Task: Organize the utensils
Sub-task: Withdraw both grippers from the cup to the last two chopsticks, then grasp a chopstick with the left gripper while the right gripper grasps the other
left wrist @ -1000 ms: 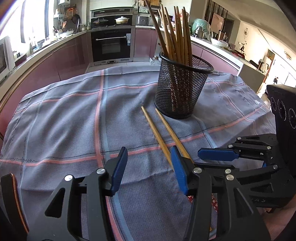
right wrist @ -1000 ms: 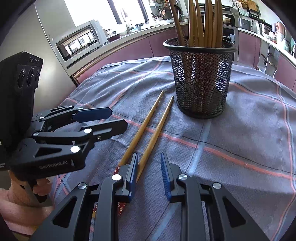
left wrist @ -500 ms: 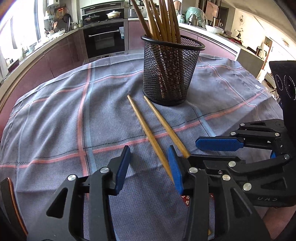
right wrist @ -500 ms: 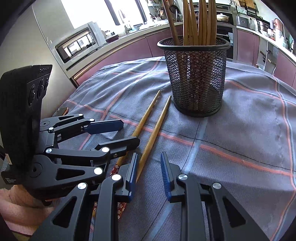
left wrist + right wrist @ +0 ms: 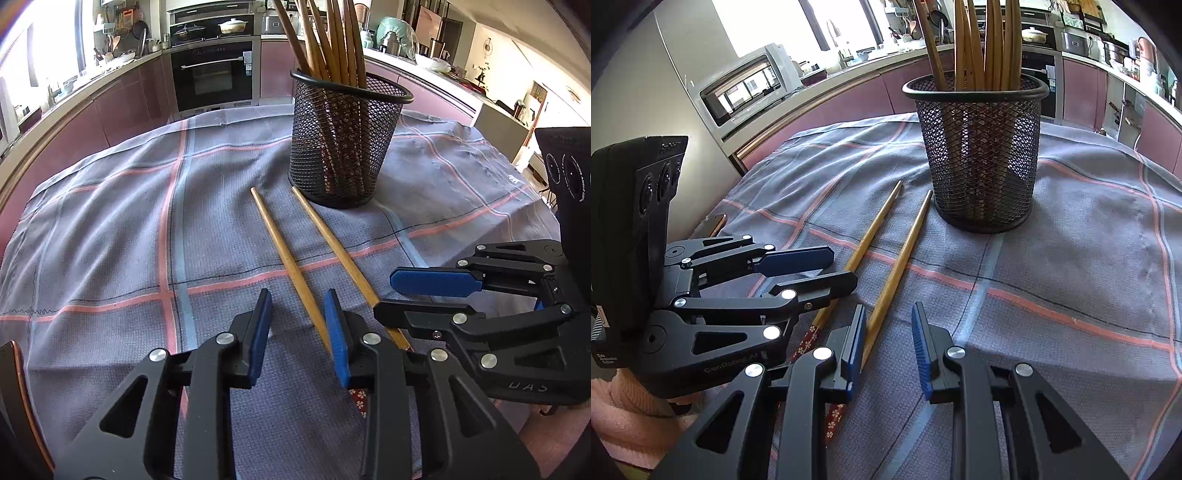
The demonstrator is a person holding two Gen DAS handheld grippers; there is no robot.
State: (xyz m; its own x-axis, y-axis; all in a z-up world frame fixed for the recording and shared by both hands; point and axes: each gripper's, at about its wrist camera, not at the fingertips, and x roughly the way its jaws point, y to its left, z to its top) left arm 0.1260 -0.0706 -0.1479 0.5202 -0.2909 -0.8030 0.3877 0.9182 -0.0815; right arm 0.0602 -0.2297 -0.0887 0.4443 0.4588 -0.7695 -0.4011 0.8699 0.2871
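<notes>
Wooden chopsticks, two of them, lie side by side on the checked cloth (image 5: 110, 229) over the worktop: the left chopstick (image 5: 288, 264) and the right chopstick (image 5: 334, 243), their tips just beside the black mesh holder (image 5: 345, 147), which stands upright with more chopsticks (image 5: 332, 40) in it. The left gripper (image 5: 297, 328) hangs low over their near ends, jaws parted and empty. The right gripper (image 5: 888, 341) sits close alongside, likewise parted, holding nothing.
</notes>
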